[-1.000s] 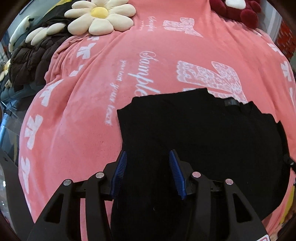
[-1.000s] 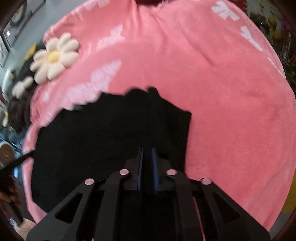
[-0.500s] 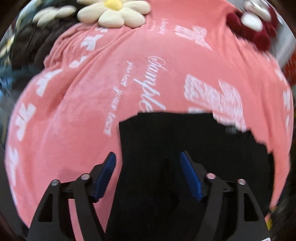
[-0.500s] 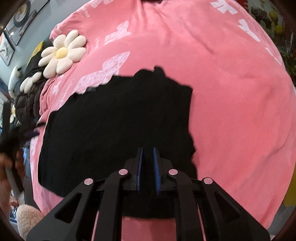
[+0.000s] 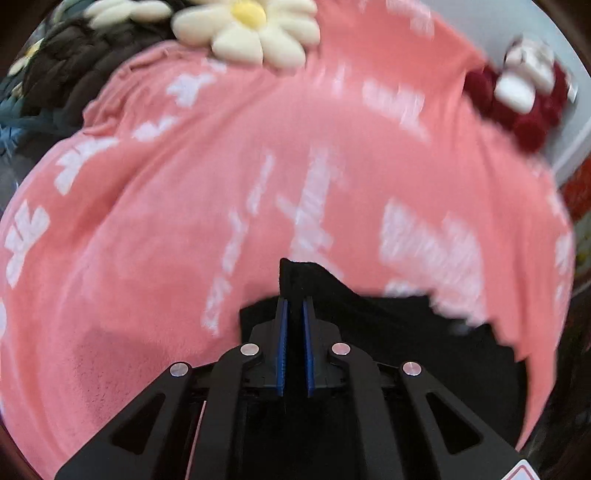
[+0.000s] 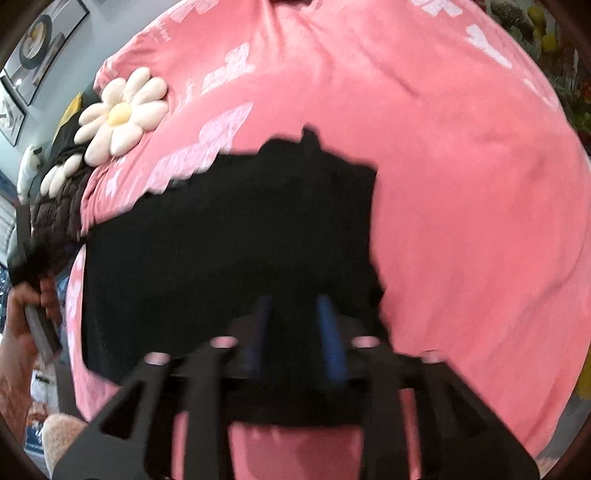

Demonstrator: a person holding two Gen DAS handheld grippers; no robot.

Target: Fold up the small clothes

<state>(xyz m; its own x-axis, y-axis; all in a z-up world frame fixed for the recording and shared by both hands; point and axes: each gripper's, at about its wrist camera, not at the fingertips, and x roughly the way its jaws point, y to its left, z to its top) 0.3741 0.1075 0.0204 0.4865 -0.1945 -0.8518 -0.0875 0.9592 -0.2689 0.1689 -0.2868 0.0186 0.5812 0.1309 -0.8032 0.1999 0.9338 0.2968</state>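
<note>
A black garment (image 6: 229,240) lies spread on a pink blanket (image 6: 461,184). In the left wrist view my left gripper (image 5: 293,306) is shut on the garment's left edge, and a pinched peak of black cloth (image 5: 295,273) stands up between its blue pads. The rest of the garment (image 5: 424,350) trails to the right. In the right wrist view my right gripper (image 6: 293,306) is open, with its blue pads apart over the garment's near edge. Both views are blurred by motion.
A cream daisy cushion (image 5: 251,29) and a dark knitted throw (image 5: 66,74) lie at the blanket's far left. A red and white plush (image 5: 524,92) sits at the far right. The person's hand with the left gripper's handle (image 6: 33,314) shows at the left.
My left gripper went from open over the garment to shut on its left edge and lifted it. My right gripper went from shut to open, letting go of the garment's near edge.
</note>
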